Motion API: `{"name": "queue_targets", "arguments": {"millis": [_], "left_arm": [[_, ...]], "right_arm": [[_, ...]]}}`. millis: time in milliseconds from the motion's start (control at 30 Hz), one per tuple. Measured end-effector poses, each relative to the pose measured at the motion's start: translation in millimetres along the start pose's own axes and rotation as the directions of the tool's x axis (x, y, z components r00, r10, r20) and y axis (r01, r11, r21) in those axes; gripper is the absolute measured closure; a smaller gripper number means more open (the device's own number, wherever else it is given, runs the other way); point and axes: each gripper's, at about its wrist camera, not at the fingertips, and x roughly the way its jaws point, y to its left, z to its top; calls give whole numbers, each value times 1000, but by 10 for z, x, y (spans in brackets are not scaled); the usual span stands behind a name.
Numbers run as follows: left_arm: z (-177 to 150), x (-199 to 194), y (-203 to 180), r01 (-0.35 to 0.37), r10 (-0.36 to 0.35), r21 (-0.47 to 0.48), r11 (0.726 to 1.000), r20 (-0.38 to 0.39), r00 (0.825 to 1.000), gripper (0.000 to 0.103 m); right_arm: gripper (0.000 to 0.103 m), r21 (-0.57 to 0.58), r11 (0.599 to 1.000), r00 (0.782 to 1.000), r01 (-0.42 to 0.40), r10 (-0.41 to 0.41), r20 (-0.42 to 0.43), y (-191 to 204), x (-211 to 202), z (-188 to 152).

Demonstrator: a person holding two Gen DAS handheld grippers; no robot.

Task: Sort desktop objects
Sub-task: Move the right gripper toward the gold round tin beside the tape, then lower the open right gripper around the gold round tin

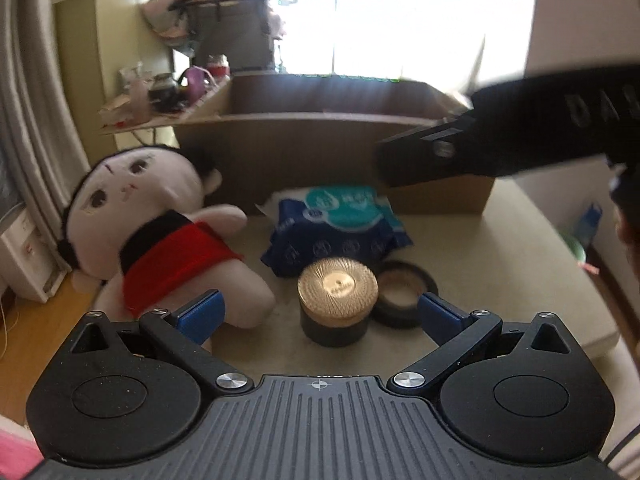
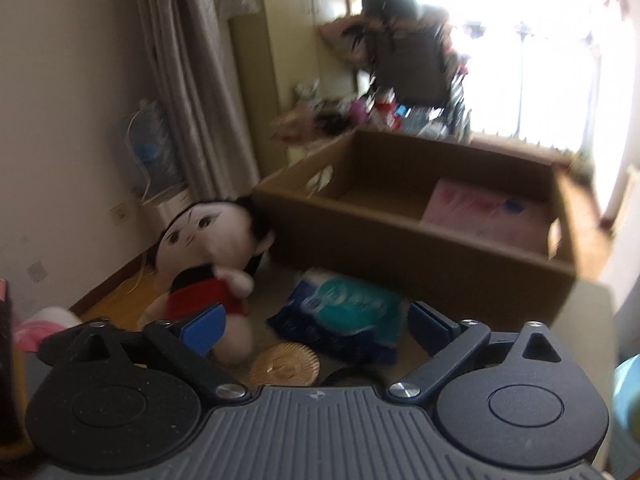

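Currently, two hand-held grippers hover over a pale tabletop (image 1: 520, 240) scattered with things to be sorted into an open cardboard box (image 2: 400, 232) standing at the table's far side. The left gripper (image 1: 318, 312) has its blue fingers spread wide with nothing between them, and it points down at a squat dark jar with a gold lid (image 1: 337, 286). A roll of black tape (image 1: 404, 300) lies touching the jar on its right, a blue and teal wipes packet (image 1: 340, 224) lies just behind it, and a plush doll in a red top (image 1: 160, 236) sprawls to the left, close to the table's edge. The right gripper (image 2: 316, 328) also stands wide open and empty, aimed at the wipes packet and blurred; in the left view its dark body crosses in front of the box. A flat pink item (image 2: 480, 208) already lies in the box. The likely trouble is crowding: jaws closing on the jar could catch the tape roll or push the packet, the smooth lid could slip, and the two grippers, working near each other, could collide or nudge the doll off the edge.
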Motion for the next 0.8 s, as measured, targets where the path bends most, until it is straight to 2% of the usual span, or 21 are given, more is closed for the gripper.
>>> {"name": "queue_targets", "arguments": {"millis": [100,233,333,433,567,733,800], "left_arm": [[-42,104,12,22,-22,-6,1000,-37,999,6],[-81,188,10,40,-41,-8,999,-70,997,11],[-94,227,2,52,-52,4,999,-82,995,21],[-105,278,7,55,-54,5,998,-95,994,26],[-101,350,17,66,-66,1,998,-113,991,37],[-96,397,25,87,-87,-12,996,-122,989,42],[-94,406,24,95,-96,-16,995,-123,988,44]], "right_arm": [[16,9,999,997,-36,37,-70,-6,160,11],[25,49,996,981,-79,86,-176,-38,406,20],[32,87,991,966,-101,119,-231,-66,557,10],[35,107,988,955,-113,137,-264,-85,659,7],[37,123,985,942,-119,151,-300,-100,765,19],[42,145,980,925,-133,176,-336,-138,851,8],[43,135,982,925,-129,168,-339,-134,860,9]]}}
